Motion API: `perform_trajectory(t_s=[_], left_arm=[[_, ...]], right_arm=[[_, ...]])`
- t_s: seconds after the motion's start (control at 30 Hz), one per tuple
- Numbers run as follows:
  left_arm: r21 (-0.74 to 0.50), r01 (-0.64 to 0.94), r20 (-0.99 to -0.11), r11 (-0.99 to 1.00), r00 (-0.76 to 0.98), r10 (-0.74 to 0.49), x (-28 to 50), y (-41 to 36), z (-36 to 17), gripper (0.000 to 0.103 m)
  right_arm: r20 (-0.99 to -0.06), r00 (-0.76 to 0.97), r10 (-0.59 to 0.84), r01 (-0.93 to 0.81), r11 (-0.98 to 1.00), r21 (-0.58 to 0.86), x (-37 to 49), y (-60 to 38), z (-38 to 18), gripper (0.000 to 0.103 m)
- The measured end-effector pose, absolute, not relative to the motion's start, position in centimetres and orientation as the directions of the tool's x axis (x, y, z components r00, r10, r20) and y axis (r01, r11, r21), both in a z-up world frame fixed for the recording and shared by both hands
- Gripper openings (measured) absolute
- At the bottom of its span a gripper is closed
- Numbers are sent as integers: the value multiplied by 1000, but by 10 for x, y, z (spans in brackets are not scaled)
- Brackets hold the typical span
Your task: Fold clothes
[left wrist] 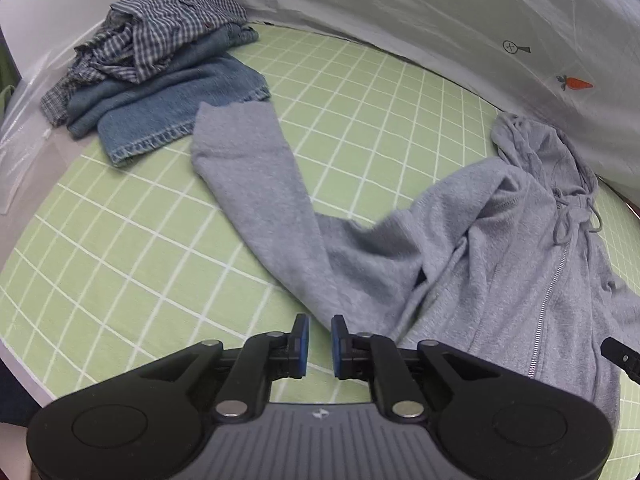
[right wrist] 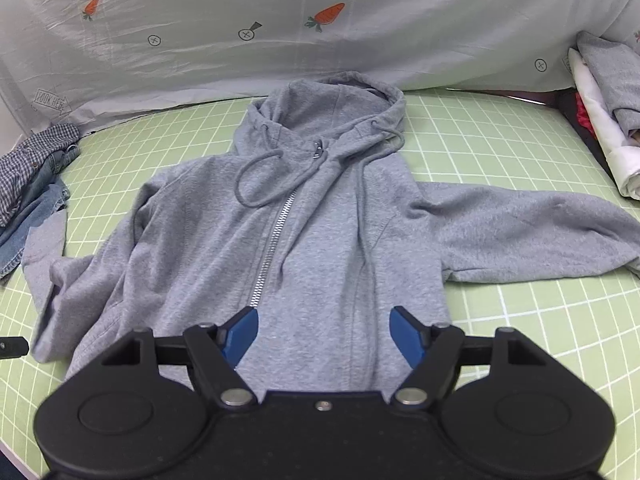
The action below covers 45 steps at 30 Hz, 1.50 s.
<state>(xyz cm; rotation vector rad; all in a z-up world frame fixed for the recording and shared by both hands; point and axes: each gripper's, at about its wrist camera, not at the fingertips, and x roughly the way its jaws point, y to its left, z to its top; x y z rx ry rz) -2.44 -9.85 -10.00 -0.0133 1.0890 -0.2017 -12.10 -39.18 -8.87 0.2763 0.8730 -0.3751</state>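
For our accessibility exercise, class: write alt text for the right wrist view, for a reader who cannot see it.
A grey zip-up hoodie lies face up on a green grid-patterned mat, sleeves spread out to both sides, hood towards a pale backdrop sheet. The right hand-held gripper hovers open over its lower front, holding nothing. Folded clothes sit at both edges.

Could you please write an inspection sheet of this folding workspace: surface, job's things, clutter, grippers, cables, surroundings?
Surface: green mat with white grid lines, flat.
Job's things: grey zip hoodie lying face up, zipper closed, hood toward the back, both sleeves spread out to the sides.
Clutter: checked shirt crumpled on folded jeans at one back corner; folded grey and white clothes at the other.
Grippers: left gripper with jaws slightly apart, empty; right gripper with jaws wide apart above the hoodie's lower part, empty.
Cables: nothing seen.
Surroundings: pale printed sheet with carrots behind the mat.
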Motion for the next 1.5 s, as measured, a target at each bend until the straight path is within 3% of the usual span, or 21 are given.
perform_trajectory(t_s=[0.1, 0.13, 0.2, 0.43, 0.6, 0.77, 1.07, 1.17, 1.27, 1.3, 1.5], left_arm=[[-83, 157, -876, 984, 458, -147, -15, -80, -97, 54], [-79, 159, -877, 984, 459, -145, -12, -74, -97, 67], [-67, 173, -873, 983, 466, -142, 0, -61, -97, 81], [-13, 252, -860, 968, 491, -140, 54, -24, -99, 83], [-55, 297, -854, 953, 482, -199, 102, -16, -105, 83], [-129, 319, -857, 939, 440, -267, 151, -25, -122, 74], [-149, 306, -884, 940, 385, -266, 185, -37, -153, 61], [-135, 309, -882, 941, 396, -257, 183, -40, -155, 50], [-117, 309, -875, 944, 417, -245, 179, -42, -154, 22], [-109, 301, -873, 947, 427, -236, 178, -42, -153, 6], [-131, 179, -817, 975, 538, -208, 178, -6, -124, 6]], right_arm=[[-763, 611, -210, 420, 903, 88, -115, -367, -89, 103], [-761, 614, -212, 418, 905, 85, -112, -359, -90, 103], [-768, 605, -210, 418, 905, 81, -104, -341, -94, 103], [-763, 608, -219, 448, 888, 102, -60, -284, -106, 103], [-783, 583, -218, 446, 891, 83, -27, -262, -110, 103], [-803, 518, -296, 491, 871, -4, -4, -268, -112, 103], [-841, 427, -332, 530, 846, -65, 8, -275, -121, 103], [-848, 419, -324, 522, 851, -68, 10, -273, -124, 103], [-847, 420, -326, 506, 859, -80, 12, -272, -124, 103], [-845, 421, -329, 504, 860, -83, 12, -272, -124, 103], [-836, 439, -328, 500, 863, -76, 9, -271, -122, 103]])
